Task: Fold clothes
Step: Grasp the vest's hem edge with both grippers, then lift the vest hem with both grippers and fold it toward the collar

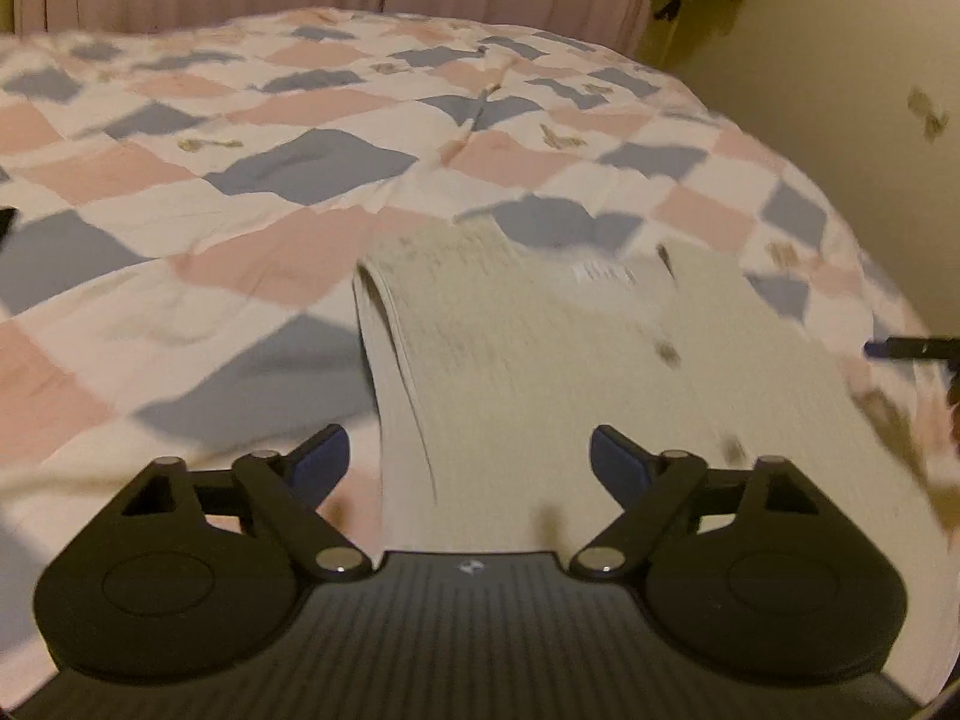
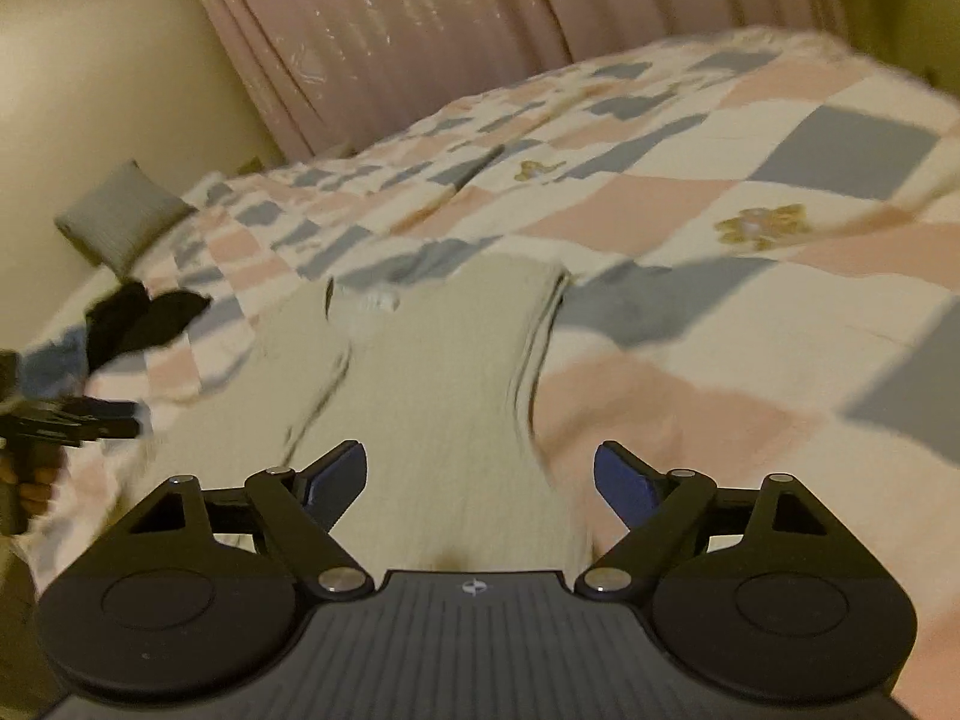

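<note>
A pale cream knitted garment (image 1: 540, 360) lies flat on the checked quilt (image 1: 240, 252), with a white label (image 1: 603, 272) near its far end. My left gripper (image 1: 468, 456) hovers over the garment's near left part, jaws open, nothing pressed between the blue pads. In the right wrist view the same garment (image 2: 432, 390) runs away from the right gripper (image 2: 480, 474), which stands open over its near right edge. Each gripper shows at the edge of the other's view: the right gripper's tip (image 1: 912, 348) and the left gripper (image 2: 72, 420), held by a hand (image 2: 30, 486).
A pink, blue and white quilt (image 2: 720, 210) covers the whole bed. A grey cushion (image 2: 120, 216) and a black cloth (image 2: 144, 318) lie at the bed's left side by the wall. A pink curtain (image 2: 420, 30) hangs behind the bed.
</note>
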### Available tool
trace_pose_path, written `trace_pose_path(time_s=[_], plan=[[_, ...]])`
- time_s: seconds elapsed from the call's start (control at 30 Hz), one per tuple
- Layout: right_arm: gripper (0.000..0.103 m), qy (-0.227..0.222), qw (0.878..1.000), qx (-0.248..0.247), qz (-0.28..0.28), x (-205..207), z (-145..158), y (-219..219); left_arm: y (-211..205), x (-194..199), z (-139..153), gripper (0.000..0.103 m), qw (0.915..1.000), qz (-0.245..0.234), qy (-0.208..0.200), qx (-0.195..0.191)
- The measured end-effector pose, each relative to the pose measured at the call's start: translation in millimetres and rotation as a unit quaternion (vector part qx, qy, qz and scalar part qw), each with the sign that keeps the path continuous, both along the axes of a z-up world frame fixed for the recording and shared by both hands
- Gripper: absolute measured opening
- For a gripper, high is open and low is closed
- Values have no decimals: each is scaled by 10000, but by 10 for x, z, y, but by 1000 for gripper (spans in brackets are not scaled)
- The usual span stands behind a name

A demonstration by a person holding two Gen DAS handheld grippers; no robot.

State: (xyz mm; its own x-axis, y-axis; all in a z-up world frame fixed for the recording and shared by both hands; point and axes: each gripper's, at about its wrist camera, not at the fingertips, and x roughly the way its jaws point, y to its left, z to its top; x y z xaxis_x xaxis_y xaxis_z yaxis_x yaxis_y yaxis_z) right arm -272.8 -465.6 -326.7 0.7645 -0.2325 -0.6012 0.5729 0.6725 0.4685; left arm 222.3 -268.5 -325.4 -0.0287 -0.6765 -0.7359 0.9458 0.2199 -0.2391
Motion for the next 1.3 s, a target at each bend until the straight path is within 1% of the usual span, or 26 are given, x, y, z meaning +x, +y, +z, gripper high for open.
trace_pose_path(time_s=[0.07, 0.13, 0.17, 0.27, 0.37, 0.43, 0.5, 0.53, 0.57, 0.6, 0.63, 0.67, 0.7, 0.77, 0.8, 0.83, 0.9, 0.97, 1.03, 1.07, 1.13, 1.17, 1.2, 1.23, 1.27, 1.3], plan=[[80, -207, 9993, 310, -46, 127, -89, -321, -250, 219, -143, 82, 9996, 49, 267, 11], [78, -412, 9971, 635, -86, 282, -196, -635, -470, 412, -288, 82, 9987, 101, 499, 22], [74, -497, 9958, 769, -74, 362, -248, -768, -580, 510, -369, 82, 9981, 186, 589, 40], [73, -410, 9946, 950, -21, 653, -399, -1070, -794, 721, -574, 82, 9950, 233, 971, 7], [73, -250, 9934, 1116, 80, 897, -569, -1330, -931, 857, -689, 83, 9916, 223, 1258, -203], [73, -209, 9917, 1266, 92, 1030, -693, -1467, -1011, 905, -723, 83, 9889, 167, 1427, -378], [72, -225, 9892, 1444, 71, 1122, -809, -1570, -1089, 911, -730, 82, 9876, 104, 1496, -475], [72, -257, 9884, 1495, 62, 1149, -847, -1602, -1125, 899, -730, 79, 9881, 101, 1449, -500], [69, -303, 9878, 1529, 61, 1177, -875, -1633, -1152, 871, -725, 66, 9892, 112, 1366, -524], [66, -321, 9876, 1535, 76, 1203, -886, -1642, -1178, 842, -720, 57, 9901, 123, 1283, -548], [61, -329, 9876, 1533, 97, 1230, -892, -1645, -1189, 811, -720, 37, 9910, 130, 1208, -570], [52, -336, 9876, 1532, 118, 1256, -897, -1647, -1192, 787, -714, 18, 9911, 108, 1190, -584], [45, -312, 9884, 1484, 132, 1285, -894, -1642, -1165, 758, -692, 15, 9907, 49, 1203, -631], [17, -318, 9902, 1346, 194, 1293, -861, -1594, -1025, 679, -548, 14, 9917, -66, 1014, -788], [17, -395, 9906, 1289, 228, 1276, -831, -1564, -941, 636, -457, 13, 9919, -130, 910, -872], [15, -457, 9923, 1128, 246, 1241, -761, -1508, -857, 594, -367, 13, 9920, -194, 806, -957], [13, -583, 9955, 687, 283, 1144, -570, -1356, -640, 482, -148, 11, 9912, -342, 592, -1132], [12, -835, 9955, 205, 403, 976, -305, -1121, -315, 300, 149, 11, 9890, -510, 333, -1347], [12, -1127, 9914, -312, 592, 733, 3, -775, 70, 98, 405, 11, 9842, -645, 174, -1640], [12, -1234, 9885, -556, 678, 607, 139, -585, 335, -54, 547, 12, 9805, -734, 34, -1822], [12, -1415, 9816, -976, 830, 341, 379, -174, 868, -351, 720, 14, 9719, -909, -120, -2170], [12, -1448, 9781, -1195, 901, 200, 476, 77, 1135, -505, 758, 18, 9695, -959, -200, -2245], [12, -1419, 9743, -1449, 977, 50, 544, 353, 1388, -674, 765, 19, 9687, -980, -333, -2257], [12, -1373, 9700, -1708, 1054, -102, 604, 634, 1620, -830, 722, 28, 9692, -1000, -435, -2208], [14, -1175, 9671, -1945, 1141, -238, 617, 937, 1849, -985, 677, 43, 9698, -1018, -540, -2150], [16, -920, 9639, -2173, 1232, -369, 615, 1247, 2063, -1144, 596, 46, 9721, -1015, -698, -1995]])
